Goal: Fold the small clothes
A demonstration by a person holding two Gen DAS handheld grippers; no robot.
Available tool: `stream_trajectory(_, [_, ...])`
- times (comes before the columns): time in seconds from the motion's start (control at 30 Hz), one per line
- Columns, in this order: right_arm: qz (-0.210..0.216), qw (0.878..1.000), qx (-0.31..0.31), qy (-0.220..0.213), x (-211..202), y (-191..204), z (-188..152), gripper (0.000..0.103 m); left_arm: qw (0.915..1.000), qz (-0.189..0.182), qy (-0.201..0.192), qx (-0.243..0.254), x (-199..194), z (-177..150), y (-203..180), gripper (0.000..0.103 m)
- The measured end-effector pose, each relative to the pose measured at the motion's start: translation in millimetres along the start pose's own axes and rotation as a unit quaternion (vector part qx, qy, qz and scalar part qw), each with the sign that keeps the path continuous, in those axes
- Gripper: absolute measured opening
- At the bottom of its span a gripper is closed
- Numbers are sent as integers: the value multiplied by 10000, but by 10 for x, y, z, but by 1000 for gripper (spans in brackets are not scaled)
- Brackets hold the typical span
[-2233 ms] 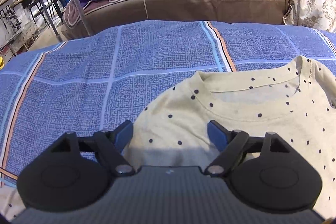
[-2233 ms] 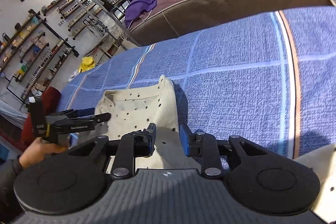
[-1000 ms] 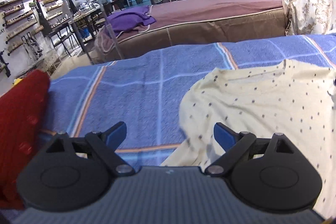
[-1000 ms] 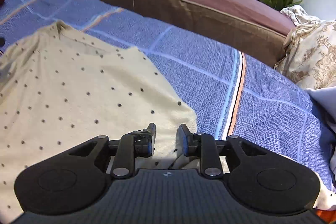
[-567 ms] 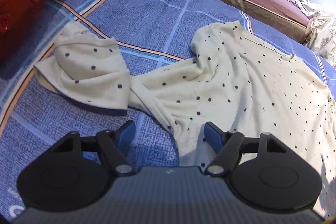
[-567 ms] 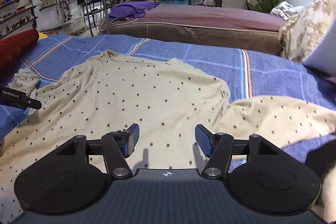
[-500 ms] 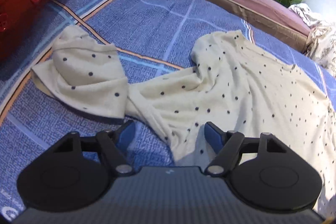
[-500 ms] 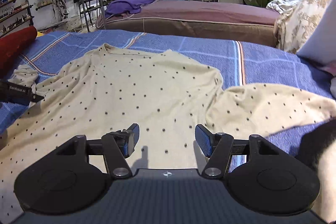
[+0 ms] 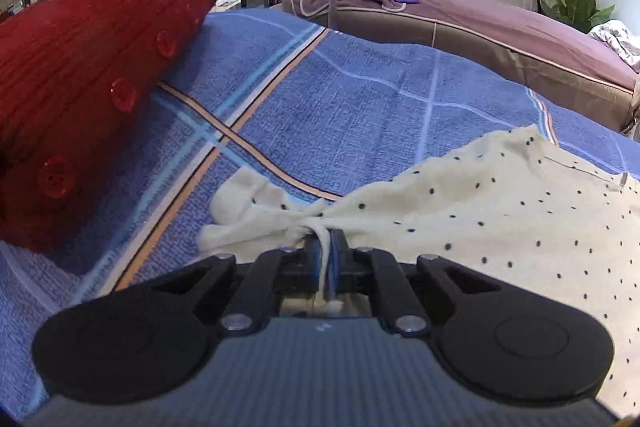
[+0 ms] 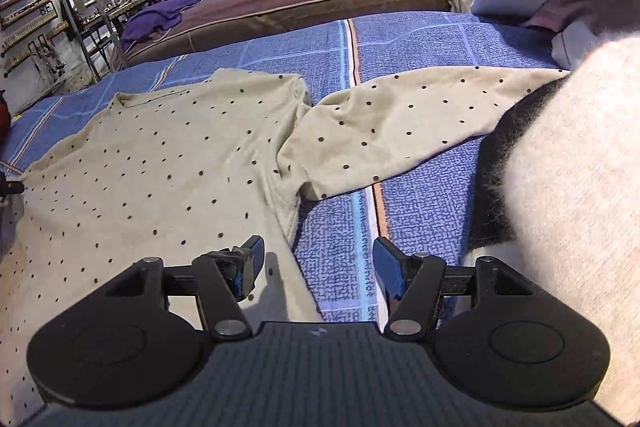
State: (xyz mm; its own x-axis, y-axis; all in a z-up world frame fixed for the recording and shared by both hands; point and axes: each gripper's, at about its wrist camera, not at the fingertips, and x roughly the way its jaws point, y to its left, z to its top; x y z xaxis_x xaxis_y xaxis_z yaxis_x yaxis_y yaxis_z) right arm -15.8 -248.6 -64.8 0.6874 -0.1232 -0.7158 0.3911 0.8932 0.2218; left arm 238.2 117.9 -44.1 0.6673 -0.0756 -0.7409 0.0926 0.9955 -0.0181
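left wrist view: the left gripper point(image 9: 325, 255) has its blue pads pressed together on a bunched strip of the cream polka-dot shirt point(image 9: 500, 219) – the sleeve, whose loose end trails off to the left over the blue plaid bedspread point(image 9: 360, 99); a red knit cushion point(image 9: 80, 75) lies just beside it. right wrist view: the right gripper point(image 10: 318, 265) is spread wide, holding nothing – low over the shirt's point(image 10: 160, 163) side edge, the other sleeve point(image 10: 420, 115) stretched out flat to the right
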Motion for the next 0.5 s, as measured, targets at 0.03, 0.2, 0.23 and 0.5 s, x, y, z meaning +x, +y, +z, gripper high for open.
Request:
stream_trajectory(0.03, [15, 10000, 48, -19, 12, -4, 11, 99, 9999, -39, 105, 29, 59, 7, 18, 6])
stream_trajectory(0.2, [311, 9988, 66, -367, 0, 64, 91, 98, 9985, 161, 60, 526, 67, -14, -132, 8])
stream_trajectory(0.23, [424, 9982, 28, -412, 17, 93, 115, 98, 9985, 178, 58, 514, 68, -25, -138, 9])
stream_trajectory(0.5, [640, 9967, 296, 400, 492, 172, 156, 98, 9977, 85, 183, 652, 70, 1, -117, 13])
